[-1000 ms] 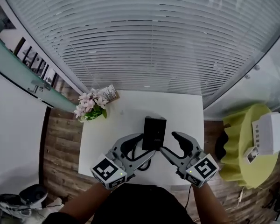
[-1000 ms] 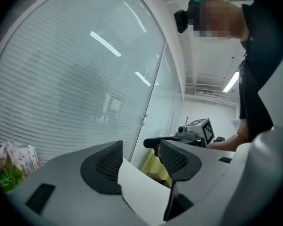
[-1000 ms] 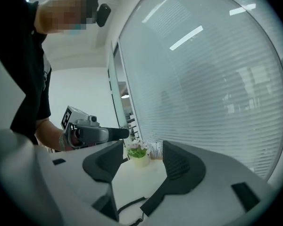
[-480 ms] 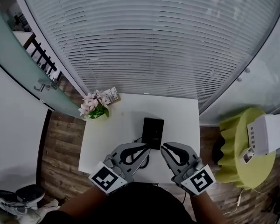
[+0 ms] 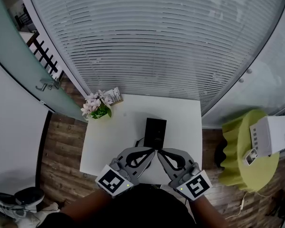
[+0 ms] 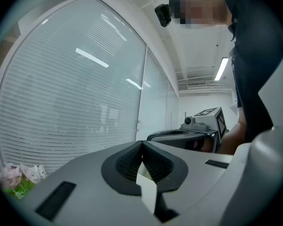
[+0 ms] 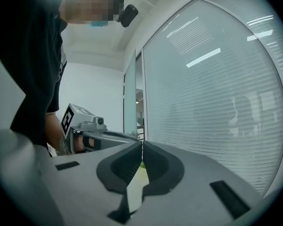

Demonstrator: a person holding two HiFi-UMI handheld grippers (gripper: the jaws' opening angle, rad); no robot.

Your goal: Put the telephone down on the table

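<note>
The black telephone (image 5: pixel 156 132) lies flat near the middle of the white table (image 5: pixel 114 132), with a dark cord running off its near left corner. My left gripper (image 5: pixel 153 151) and right gripper (image 5: pixel 158 152) hover side by side over the table's near edge, tips almost meeting just short of the telephone. Both are shut with nothing between the jaws. In the left gripper view my left gripper (image 6: pixel 142 143) shows its pads pressed together; the right gripper view shows the same for my right gripper (image 7: pixel 142 144). Neither touches the telephone.
A pot of pink flowers (image 5: pixel 98 107) and a small card (image 5: pixel 113 95) stand at the table's far left corner. Window blinds (image 5: pixel 147 42) rise just behind the table. A yellow-green round stool (image 5: pixel 242 151) carrying a white box (image 5: pixel 270 136) is at the right.
Both grippers let go of the telephone, pulled back toward me and rose, and their jaws went from wide open to shut. The telephone stays on the table.
</note>
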